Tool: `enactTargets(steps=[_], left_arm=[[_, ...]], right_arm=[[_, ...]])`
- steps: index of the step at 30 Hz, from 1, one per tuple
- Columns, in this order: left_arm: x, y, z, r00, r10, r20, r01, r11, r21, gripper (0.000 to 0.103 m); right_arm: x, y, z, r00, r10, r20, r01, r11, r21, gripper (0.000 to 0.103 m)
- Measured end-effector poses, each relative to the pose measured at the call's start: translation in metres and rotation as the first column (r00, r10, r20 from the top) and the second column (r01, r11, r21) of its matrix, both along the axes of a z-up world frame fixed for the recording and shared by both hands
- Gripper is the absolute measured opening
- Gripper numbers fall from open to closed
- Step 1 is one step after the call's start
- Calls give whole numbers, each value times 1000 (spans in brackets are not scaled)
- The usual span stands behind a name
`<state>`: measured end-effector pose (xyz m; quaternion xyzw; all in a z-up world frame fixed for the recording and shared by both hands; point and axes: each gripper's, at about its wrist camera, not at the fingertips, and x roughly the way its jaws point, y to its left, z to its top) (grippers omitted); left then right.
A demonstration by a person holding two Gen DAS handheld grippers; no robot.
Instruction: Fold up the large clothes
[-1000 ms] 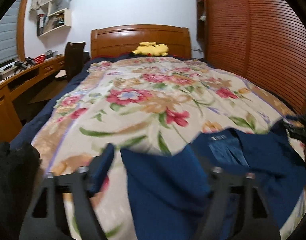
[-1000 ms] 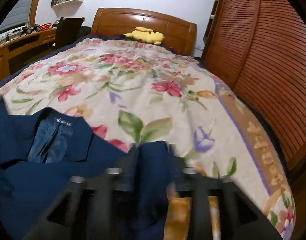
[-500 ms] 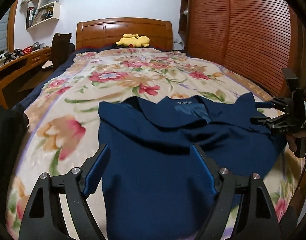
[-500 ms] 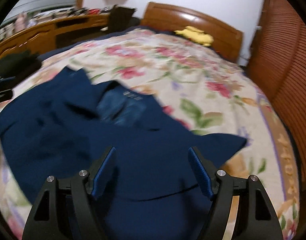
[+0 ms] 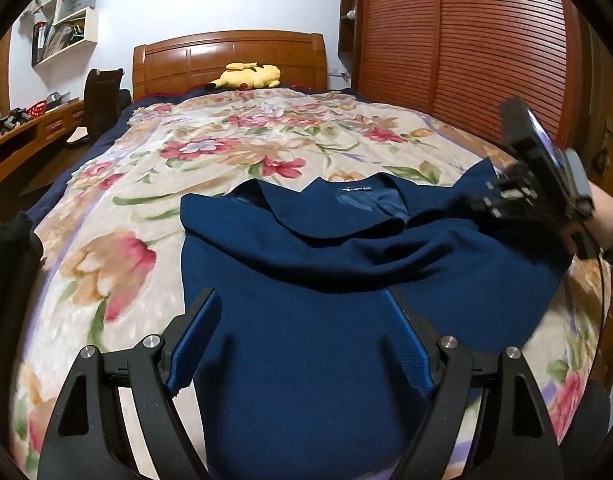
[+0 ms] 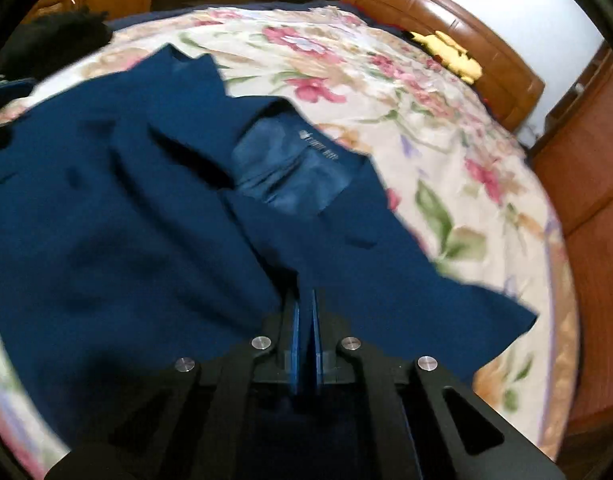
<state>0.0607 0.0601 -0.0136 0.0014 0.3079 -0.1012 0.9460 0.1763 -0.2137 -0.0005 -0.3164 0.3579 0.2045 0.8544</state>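
Since half a second back the right gripper [image 6: 304, 308] has rolled over and its jaws have just been closing, so they now stand together with a fold of the jacket [image 5: 318, 280] running in between them, looks pinched, though that view is blurry. Going left to right: black cloth [image 5: 10, 248] sits at the left edge of the bed [image 5: 118, 264], then the left gripper [image 5: 302, 320] hangs over the jacket's near end with jaws wide, nothing between the pads. The navy jacket lies spread on the floral bedspread, collar and label pointing toward the headboard [image 5: 230, 60], a bit rumpled across the chest. A yellow plush [image 5: 248, 76] rests by the headboard. Far right, a hand [image 5: 610, 216] holds the right gripper at the jacket's right edge, slatted wardrobe [image 5: 466, 52] behind.
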Motion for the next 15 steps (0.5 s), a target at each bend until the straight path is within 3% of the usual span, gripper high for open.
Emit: enactTargets(steps=[3,9,10,14,15], left_arm=[[3,5,0,1000,7,-7,-7,1000,-19,82],[6,12,-2,1000,23,-16,-23,999,-36,82],[6,13,-2,1000,26,-18,-27,999,-39,82],[5,17,-1,999,37,-12,-37,999,-37,82],[4,17,-1,999,41,-9,-41,999,-33,82]], right_arm=[[28,10,16,997,-35,68,35,999,-7,5],[71,42,43,979,-100,177,90,994,65,6],[76,48,46,977,-118,179,106,991,76,11],[81,65,43,975,-146,168,124,983,134,69],[78,68,42,977,-132,170,107,983,148,70]])
